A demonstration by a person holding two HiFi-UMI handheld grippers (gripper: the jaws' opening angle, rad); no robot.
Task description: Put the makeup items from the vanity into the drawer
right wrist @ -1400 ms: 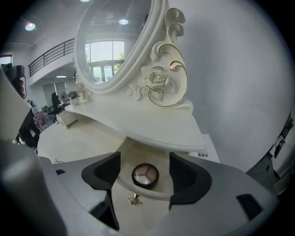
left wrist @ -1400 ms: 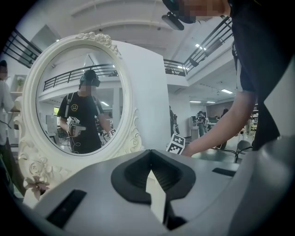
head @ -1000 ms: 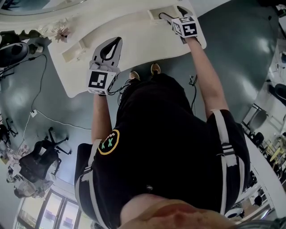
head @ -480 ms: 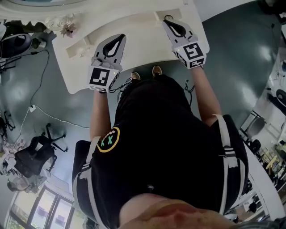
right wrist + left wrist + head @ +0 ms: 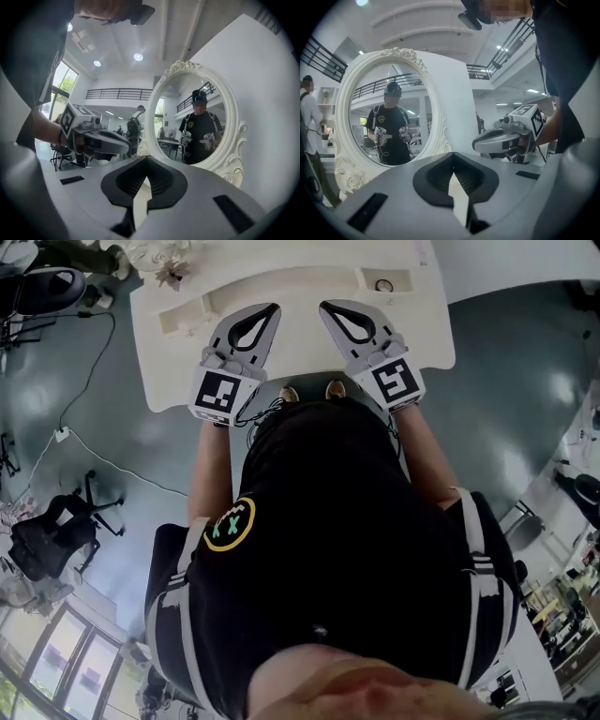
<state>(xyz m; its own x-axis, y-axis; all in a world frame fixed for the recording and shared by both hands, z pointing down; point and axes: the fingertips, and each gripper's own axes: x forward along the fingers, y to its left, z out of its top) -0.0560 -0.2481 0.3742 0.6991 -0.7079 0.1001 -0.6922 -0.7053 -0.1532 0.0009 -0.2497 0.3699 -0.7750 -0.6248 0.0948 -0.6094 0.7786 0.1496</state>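
Note:
In the head view the white vanity top lies ahead of me, with both grippers held side by side above its middle. My left gripper is shut and holds nothing. My right gripper is also shut and empty, its tips a short gap from the left one's. A recessed compartment at the far right of the vanity holds a small round item. In the left gripper view the jaws meet, and the right gripper shows to the right. In the right gripper view the jaws meet beside the left gripper.
An oval white-framed mirror stands at the back of the vanity. A second long recess sits at the vanity's left, with dried flowers behind it. Cables and an office chair are on the floor to the left.
My right gripper has drawn back from the far right compartment to the middle of the vanity, beside the left gripper, and its jaws have shut. The left gripper has barely moved.

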